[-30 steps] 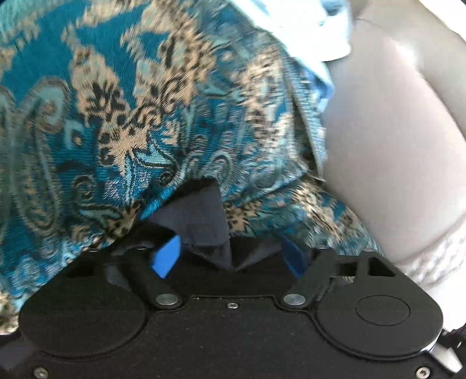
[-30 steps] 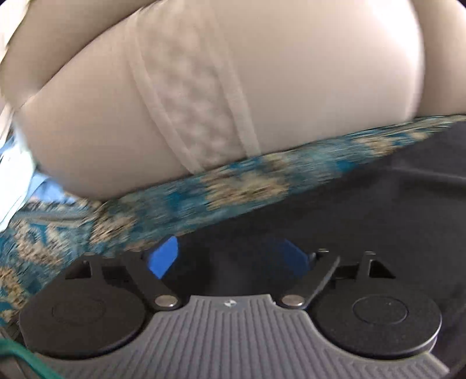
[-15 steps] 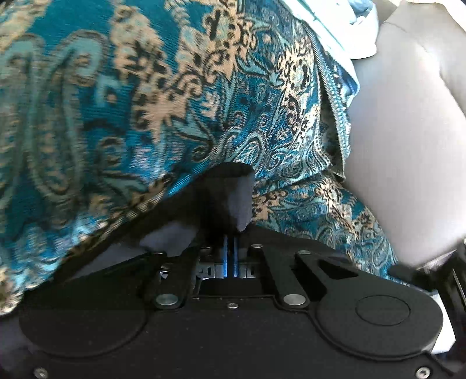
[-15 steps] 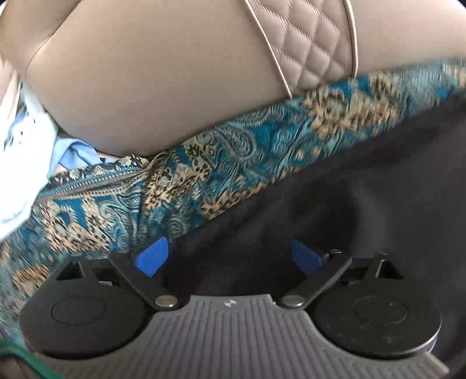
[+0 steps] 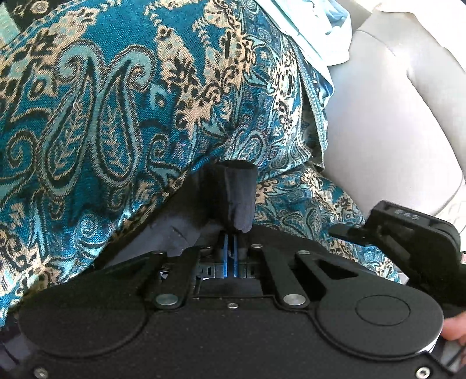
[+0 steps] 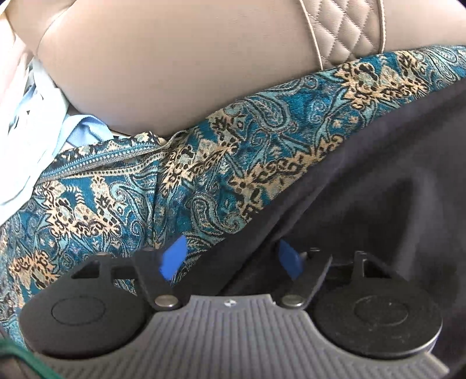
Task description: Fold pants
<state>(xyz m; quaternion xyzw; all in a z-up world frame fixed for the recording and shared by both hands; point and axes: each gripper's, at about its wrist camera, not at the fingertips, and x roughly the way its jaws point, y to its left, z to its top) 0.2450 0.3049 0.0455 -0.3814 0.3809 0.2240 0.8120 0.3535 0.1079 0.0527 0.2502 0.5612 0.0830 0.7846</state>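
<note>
Dark navy pants (image 6: 364, 186) lie on a teal paisley cover (image 5: 116, 96) over a sofa. My left gripper (image 5: 231, 256) is shut on a bunched fold of the pants (image 5: 236, 195), which sticks up between the blue pads. My right gripper (image 6: 231, 258) is open, its blue pads (image 6: 173, 256) straddling the pants' edge where it meets the paisley cover (image 6: 247, 145). The right gripper's body shows at the right edge of the left wrist view (image 5: 413, 233).
A beige leather sofa back (image 6: 189, 58) with a quilted panel (image 6: 346, 26) rises behind the cover. Light blue and white cloth (image 6: 26, 116) lies at the far left; it also shows in the left wrist view (image 5: 320, 32).
My left gripper closed on the pants fold and lifted it. My right gripper stayed open and slid along the pants' edge; its body came into the left wrist view.
</note>
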